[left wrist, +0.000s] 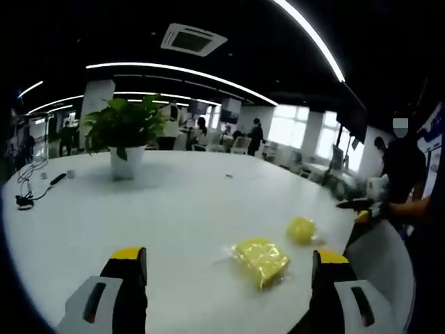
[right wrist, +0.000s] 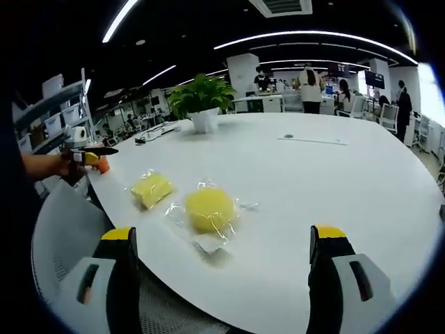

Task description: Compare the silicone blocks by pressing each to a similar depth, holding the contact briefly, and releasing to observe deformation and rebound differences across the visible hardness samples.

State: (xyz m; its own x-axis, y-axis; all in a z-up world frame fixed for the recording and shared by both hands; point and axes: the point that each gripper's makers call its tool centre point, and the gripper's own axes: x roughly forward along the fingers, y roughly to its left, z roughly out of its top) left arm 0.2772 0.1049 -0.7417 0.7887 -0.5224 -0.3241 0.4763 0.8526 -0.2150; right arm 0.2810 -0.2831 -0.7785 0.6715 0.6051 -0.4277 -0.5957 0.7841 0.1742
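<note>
Two yellow silicone blocks in clear wrap lie on the white table [left wrist: 174, 202]. The rectangular block [left wrist: 261, 261] lies just ahead of my left gripper [left wrist: 229, 256], nearer its right jaw, and the round block [left wrist: 302, 229] lies beyond it. My left gripper is open and holds nothing. In the right gripper view the round block [right wrist: 211, 207] sits between the open jaws of my right gripper [right wrist: 222, 233], a little ahead of the tips and untouched. The rectangular block [right wrist: 151, 188] lies to its left. Each gripper appears small in the other's view, the right gripper [left wrist: 360, 207] and the left gripper [right wrist: 90, 154].
A potted plant [left wrist: 125, 139] [right wrist: 201, 97] stands far across the table. Cables [left wrist: 31, 188] lie at the far left edge. A white mesh chair [right wrist: 62, 229] sits against the near table edge [right wrist: 208, 278]. People stand and sit in the office behind.
</note>
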